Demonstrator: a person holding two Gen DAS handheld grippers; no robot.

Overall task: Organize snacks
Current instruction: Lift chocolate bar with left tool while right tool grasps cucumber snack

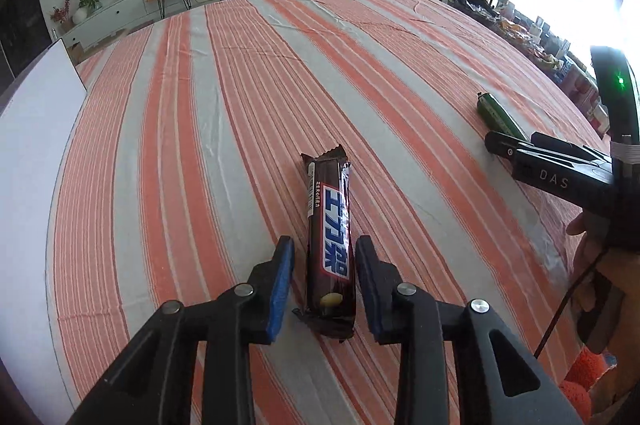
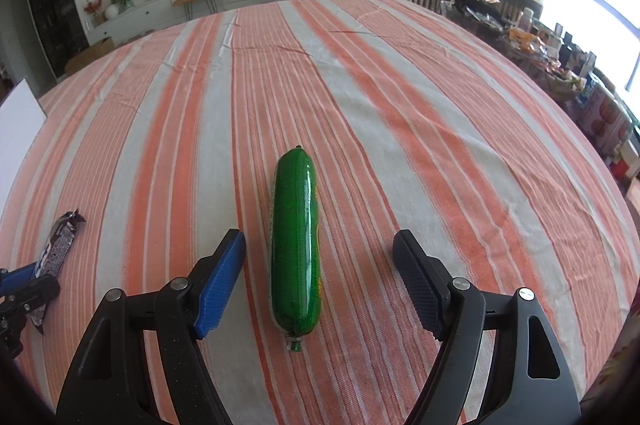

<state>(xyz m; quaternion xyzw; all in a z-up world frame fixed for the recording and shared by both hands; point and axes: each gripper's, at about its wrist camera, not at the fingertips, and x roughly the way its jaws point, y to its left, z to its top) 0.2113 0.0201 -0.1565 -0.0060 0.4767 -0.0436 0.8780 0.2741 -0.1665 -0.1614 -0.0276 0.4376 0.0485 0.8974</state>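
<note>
Left view only: person's hand, green light.

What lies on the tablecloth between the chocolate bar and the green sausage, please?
Only bare striped tablecloth separates the chocolate bar from the green sausage, as the right wrist view shows.

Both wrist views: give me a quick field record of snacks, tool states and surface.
surface: striped orange-and-white tablecloth
snack 1: brown chocolate bar, lying flat between the left tool pads, gaps on both sides
snack 2: green sausage stick, lying flat between the right tool pads, untouched
left tool: open
right tool: open, wide
white board: at the table's left edge
</note>
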